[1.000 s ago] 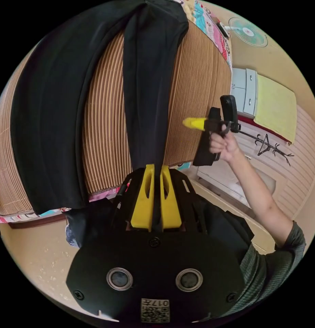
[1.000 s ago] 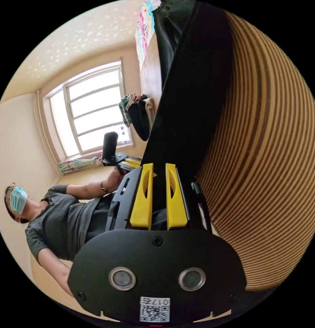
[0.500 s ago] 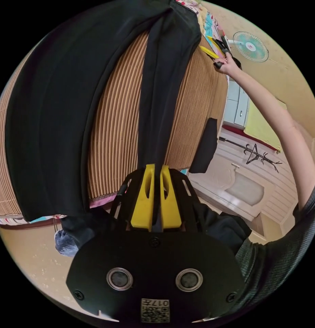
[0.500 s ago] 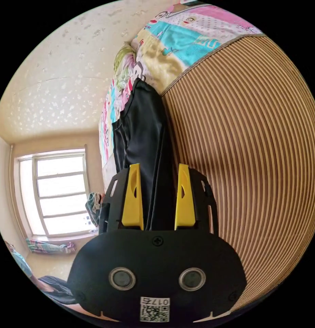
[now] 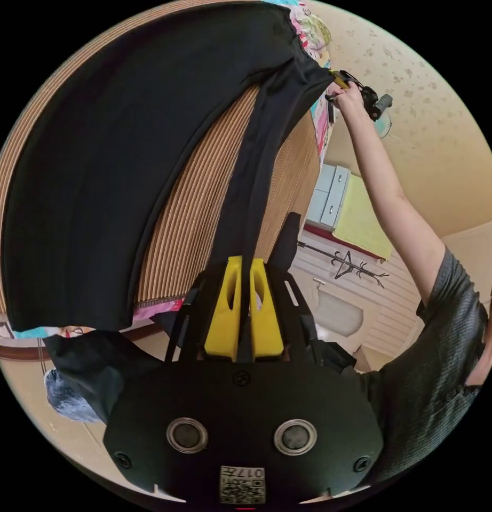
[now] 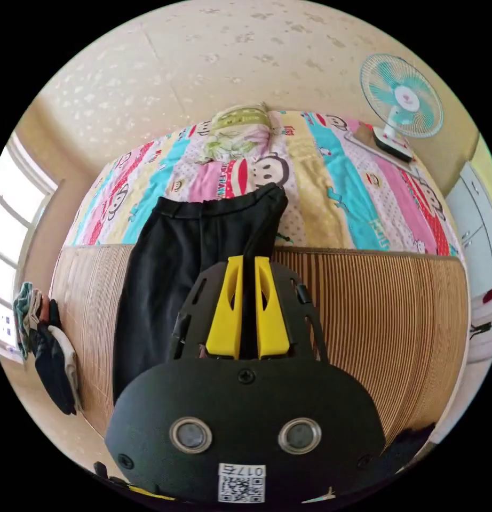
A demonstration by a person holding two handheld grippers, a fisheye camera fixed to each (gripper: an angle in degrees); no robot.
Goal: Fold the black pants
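Observation:
The black pants [image 5: 107, 160] lie spread on a striped bamboo mat [image 5: 192, 213]. One leg stretches taut down to my left gripper [image 5: 245, 262], which is shut on its lower end. In the left gripper view my right gripper [image 5: 339, 80] sits at the far waist corner, held by a hand. In the right gripper view the pants [image 6: 171, 266] lie lengthwise, with the waistband resting on the cartoon bedsheet [image 6: 336, 176]. A strip of black cloth runs from the waist corner into my right gripper [image 6: 248, 261], whose jaws are shut on it.
A standing fan [image 6: 401, 98] and a green pillow [image 6: 240, 120] sit at the bed's far side. A pile of clothes [image 6: 48, 352] lies at the mat's [image 6: 374, 309] left end. A pale cabinet [image 5: 328, 194] and a coat stand [image 5: 347, 266] are beyond the bed. The person's arm [image 5: 390, 186] reaches across.
My right gripper, open half a second ago, has travelled to the waist end and shut on the pants. The left gripper has stayed shut on the leg, which is now pulled tighter.

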